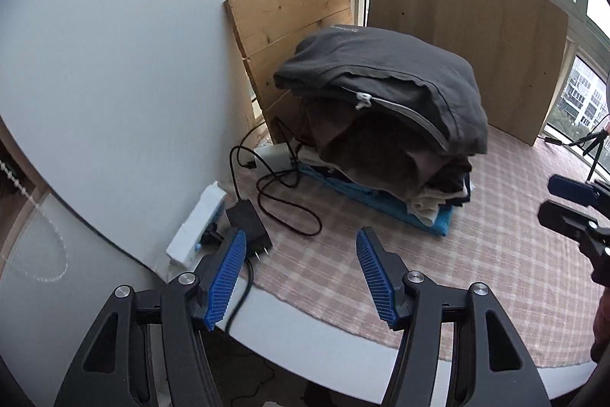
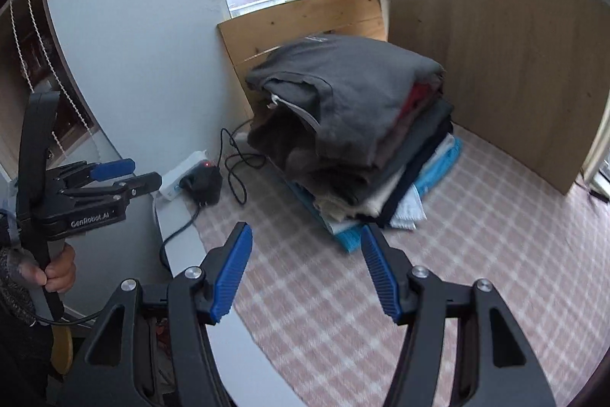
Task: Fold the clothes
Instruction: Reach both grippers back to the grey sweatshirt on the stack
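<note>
Bare checked cloth (image 1: pixel 476 235) before the clothes pile (image 1: pixel 385 124), cables (image 1: pixel 274 193) and wall (image 1: pixel 114 82) crowding left

A white table (image 1: pixel 305 334) covered by a pink-and-white checked cloth (image 1: pixel 495 254) carries a tall stack of folded clothes (image 1: pixel 381 124), straight ahead of both tongs and topped by a dark grey zipped garment (image 1: pixel 381 71). Ahead and to the left of the left tongs, a white power strip (image 1: pixel 198 224) lies along the wall, a black adapter (image 1: pixel 248 224) just beside it, with black cable (image 1: pixel 289 208) looping across the cloth toward a white box (image 1: pixel 274 155) at the stack's foot.
</note>
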Motion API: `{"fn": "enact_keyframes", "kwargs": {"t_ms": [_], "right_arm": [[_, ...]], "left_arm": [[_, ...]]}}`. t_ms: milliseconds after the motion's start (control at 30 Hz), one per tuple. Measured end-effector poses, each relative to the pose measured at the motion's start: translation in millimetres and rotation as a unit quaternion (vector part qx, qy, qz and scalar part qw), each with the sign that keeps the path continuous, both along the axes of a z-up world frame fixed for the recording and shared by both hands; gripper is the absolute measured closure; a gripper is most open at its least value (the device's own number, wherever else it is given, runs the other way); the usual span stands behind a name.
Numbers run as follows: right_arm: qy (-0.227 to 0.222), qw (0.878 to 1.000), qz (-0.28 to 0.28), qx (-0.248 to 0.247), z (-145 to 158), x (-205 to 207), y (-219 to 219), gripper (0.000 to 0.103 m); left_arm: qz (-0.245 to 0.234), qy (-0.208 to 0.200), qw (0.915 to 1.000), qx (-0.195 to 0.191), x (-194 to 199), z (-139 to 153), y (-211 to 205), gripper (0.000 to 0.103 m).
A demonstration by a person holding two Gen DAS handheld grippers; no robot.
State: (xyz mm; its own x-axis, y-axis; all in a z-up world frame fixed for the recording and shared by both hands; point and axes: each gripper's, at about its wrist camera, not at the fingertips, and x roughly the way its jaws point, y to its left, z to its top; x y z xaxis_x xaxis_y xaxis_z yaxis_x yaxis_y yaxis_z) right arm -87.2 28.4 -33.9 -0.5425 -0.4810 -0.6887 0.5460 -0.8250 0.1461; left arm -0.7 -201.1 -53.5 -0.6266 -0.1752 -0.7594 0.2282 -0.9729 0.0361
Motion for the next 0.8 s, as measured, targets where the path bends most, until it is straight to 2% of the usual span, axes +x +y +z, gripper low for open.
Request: {"fn": "enact_keyframes", "kwargs": {"t_ms": [133,267,500,633,667,700,733,767,800], "right_arm": [[0.015,0.999,0.003,0.044,-0.5,-61.6,-78.1,0.044],[0.022,0.996,-0.014,0.08,-6.0,-109.5,-132.9,0.044],[0.029,0.987,-0.014,0.159,-22.3,-157.0,-188.3,0.044],[0.033,0.984,-0.001,0.174,-27.0,-166.0,-202.9,0.045],[0.036,0.985,0.0,0.169,-25.1,-167.6,-202.9,0.049],[0.031,0.987,0.0,0.157,-21.2,-170.4,-200.2,0.065],[0.021,0.99,0.0,0.142,-16.4,-173.9,-196.3,0.076],[0.005,0.993,0.003,0.116,-11.1,-179.0,-190.0,0.08],[-0.014,0.996,0.007,0.083,-5.0,-184.8,-182.0,0.089]], "left_arm": [[-0.033,-0.001,0.9995,-0.003,-34.2,-3.6,-29.1,0.045],[-0.061,-0.007,0.9981,0.002,-61.8,-9.9,-48.4,0.045],[-0.099,-0.01,0.995,0.012,-87.4,-20.8,-67.7,0.045],[-0.105,-0.012,0.9941,0.024,-92.6,-27.5,-77.5,0.045],[-0.105,-0.013,0.9941,0.026,-93.7,-29.5,-79.6,0.045],[-0.106,-0.015,0.9939,0.028,-94.9,-31.4,-80.6,0.045],[-0.108,-0.017,0.9936,0.03,-96.4,-33.5,-81.1,0.045],[-0.11,-0.02,0.9932,0.031,-97.9,-35.5,-81.6,0.045],[-0.113,-0.021,0.9929,0.032,-100.2,-37.3,-81.8,0.045]]}}
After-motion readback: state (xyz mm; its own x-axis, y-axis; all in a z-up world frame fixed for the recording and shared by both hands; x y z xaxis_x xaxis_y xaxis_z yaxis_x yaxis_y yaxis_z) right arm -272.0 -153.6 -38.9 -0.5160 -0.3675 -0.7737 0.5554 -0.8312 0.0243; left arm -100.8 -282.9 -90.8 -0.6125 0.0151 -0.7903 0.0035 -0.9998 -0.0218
